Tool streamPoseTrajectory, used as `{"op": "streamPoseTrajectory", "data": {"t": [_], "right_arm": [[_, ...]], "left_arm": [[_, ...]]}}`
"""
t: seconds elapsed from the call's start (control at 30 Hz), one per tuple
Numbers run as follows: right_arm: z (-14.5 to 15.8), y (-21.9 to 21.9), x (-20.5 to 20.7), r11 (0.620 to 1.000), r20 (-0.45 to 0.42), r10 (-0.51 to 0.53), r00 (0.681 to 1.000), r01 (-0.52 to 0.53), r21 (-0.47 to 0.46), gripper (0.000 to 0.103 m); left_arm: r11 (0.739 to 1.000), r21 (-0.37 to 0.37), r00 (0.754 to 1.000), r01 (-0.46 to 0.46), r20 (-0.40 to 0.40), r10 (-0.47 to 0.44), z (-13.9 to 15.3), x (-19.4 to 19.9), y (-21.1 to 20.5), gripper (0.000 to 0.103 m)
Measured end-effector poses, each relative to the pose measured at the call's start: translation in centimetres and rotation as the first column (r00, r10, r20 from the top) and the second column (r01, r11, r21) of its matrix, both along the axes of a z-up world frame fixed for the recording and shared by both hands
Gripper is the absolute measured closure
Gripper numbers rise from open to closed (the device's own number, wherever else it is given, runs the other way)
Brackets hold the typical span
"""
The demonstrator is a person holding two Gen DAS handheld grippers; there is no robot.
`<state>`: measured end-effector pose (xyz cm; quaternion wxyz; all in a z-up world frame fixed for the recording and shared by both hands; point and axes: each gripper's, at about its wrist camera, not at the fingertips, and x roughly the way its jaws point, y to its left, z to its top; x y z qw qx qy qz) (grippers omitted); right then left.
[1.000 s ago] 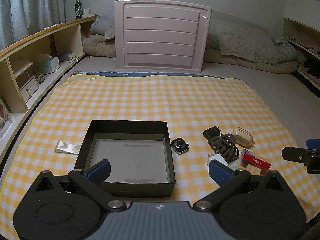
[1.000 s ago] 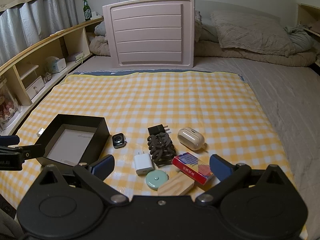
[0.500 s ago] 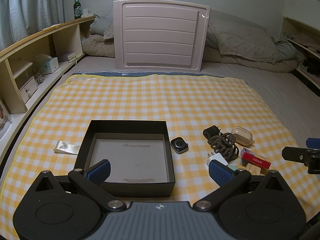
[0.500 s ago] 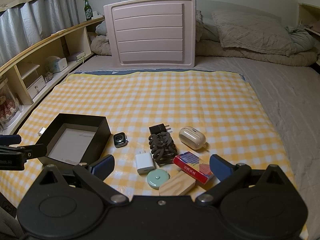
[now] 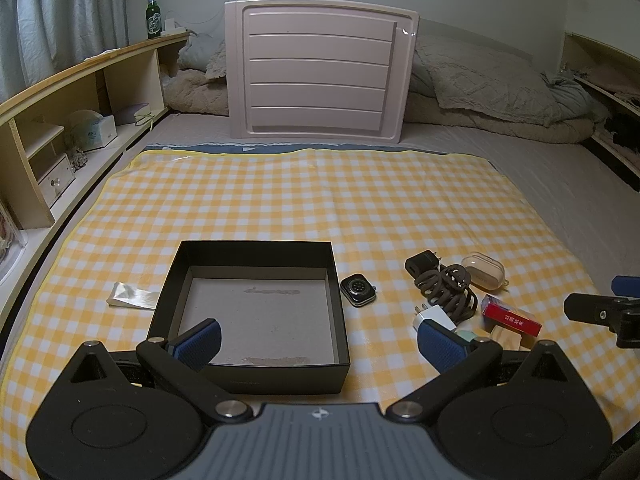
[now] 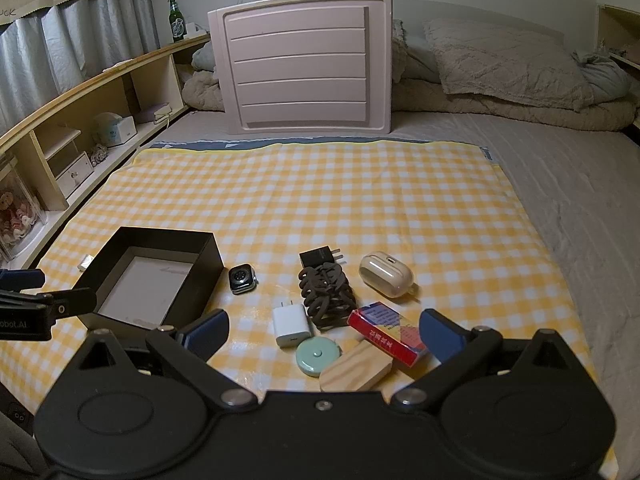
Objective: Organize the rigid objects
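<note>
An empty black box (image 5: 256, 376) (image 6: 208, 256) sits on the yellow checked cloth. Right of it lie a smartwatch body (image 5: 358, 289) (image 6: 242, 278), a black plug (image 6: 318, 257), a coiled dark cable (image 6: 328, 294), a white charger (image 6: 290, 326), a beige earbud case (image 6: 386, 275), a red card box (image 6: 390, 334), a mint round tape (image 6: 317, 356) and a wooden block (image 6: 356, 368). My left gripper (image 5: 318, 340) is open and empty over the box's near edge. My right gripper (image 6: 322, 334) is open and empty above the charger and tape.
A silvery wrapper (image 5: 130, 296) lies left of the box. A pink plastic panel (image 5: 320, 76) leans at the back before pillows and a quilt (image 5: 492, 88). Wooden shelves (image 5: 60, 120) with a green bottle (image 5: 153, 14) run along the left.
Both views have shifted only slightly; the right gripper has crept a little forward and right. Nothing was taken hold of or moved.
</note>
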<state>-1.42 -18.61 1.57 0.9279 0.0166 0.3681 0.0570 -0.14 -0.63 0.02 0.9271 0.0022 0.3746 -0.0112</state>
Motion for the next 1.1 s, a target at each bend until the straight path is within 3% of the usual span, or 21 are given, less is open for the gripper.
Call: {"op": "streamPoseTrajectory", "data": {"t": [1.1], "right_arm": [[0.14,0.04,-0.07,1.0,-0.002,0.003,1.0,-0.003,0.003,0.0]], "left_arm": [[1.0,0.002,1.0,0.001,-0.001,-0.001,0.03,-0.01,-0.06,0.0]]}}
